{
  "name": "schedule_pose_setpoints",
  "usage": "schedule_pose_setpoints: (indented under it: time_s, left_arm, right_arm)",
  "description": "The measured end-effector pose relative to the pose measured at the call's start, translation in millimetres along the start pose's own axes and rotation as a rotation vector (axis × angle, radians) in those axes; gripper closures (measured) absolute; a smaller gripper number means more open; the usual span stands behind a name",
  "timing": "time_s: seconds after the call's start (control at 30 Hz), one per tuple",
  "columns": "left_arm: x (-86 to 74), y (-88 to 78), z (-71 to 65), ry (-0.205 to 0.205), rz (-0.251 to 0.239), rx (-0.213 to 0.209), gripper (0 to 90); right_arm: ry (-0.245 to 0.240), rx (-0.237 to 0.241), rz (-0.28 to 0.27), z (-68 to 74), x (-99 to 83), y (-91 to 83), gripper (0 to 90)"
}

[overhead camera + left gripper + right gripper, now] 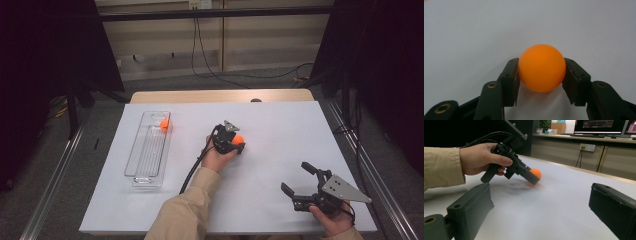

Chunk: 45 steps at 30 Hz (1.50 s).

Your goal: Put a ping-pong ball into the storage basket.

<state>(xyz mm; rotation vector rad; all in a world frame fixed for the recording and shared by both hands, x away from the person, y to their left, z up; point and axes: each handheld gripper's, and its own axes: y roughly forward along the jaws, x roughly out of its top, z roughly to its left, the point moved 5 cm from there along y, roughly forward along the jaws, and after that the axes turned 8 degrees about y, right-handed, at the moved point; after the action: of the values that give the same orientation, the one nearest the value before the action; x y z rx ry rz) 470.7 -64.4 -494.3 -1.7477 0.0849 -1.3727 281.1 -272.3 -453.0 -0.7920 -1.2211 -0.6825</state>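
Ball (541, 68), orange, clamped between the two black jaws of the left gripper (237, 141), pads pressed against its left and right sides in the left gripper view. Seen near the middle of the high view, just above the person's left hand (218, 156), low over the white table top (280, 130). Same ball (535, 173) visible at the centre of the right gripper view, at the tip of the downward-tilted left gripper (534, 178), close to the surface with a faint orange glow beneath; contact with the table not clear.

Right gripper (296, 178) at the lower right of the high view, held in the right hand (332, 218), jaws spread wide with nothing between them, well apart from the ball.

Second orange ball (164, 125) at the upper left of the high view, inside the far end of a clear plastic tray (145, 160) lying lengthwise on the white surface.
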Motion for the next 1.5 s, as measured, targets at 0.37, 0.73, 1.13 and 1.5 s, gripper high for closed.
schedule_pose_setpoints:
  time_s: [0.37, 0.73, 1.13, 1.5]
  left_arm:
    - [-5.3, -12.6, 2.5, 0.003, 0.003, -0.016, 50.8]
    - [-7.0, -23.8, 3.0, -0.011, -0.019, -0.023, 50.9]
    - [-13.9, -34.0, 6.1, -0.015, -0.012, -0.027, 50.9]
    - [-16.3, -44.2, 5.9, -0.002, -0.012, -0.027, 50.9]
  right_arm:
    - [0.0, -0.002, 0.001, 0.3, -0.1, 0.2, 3.9]
    - [-0.001, -0.003, 0.001, 0.3, -0.2, 0.2, 3.9]
    - [-0.003, -0.002, 0.0, 0.5, -0.1, 0.0, 3.9]
    - [-0.003, -0.004, 0.0, 0.4, -0.1, 0.3, 3.9]
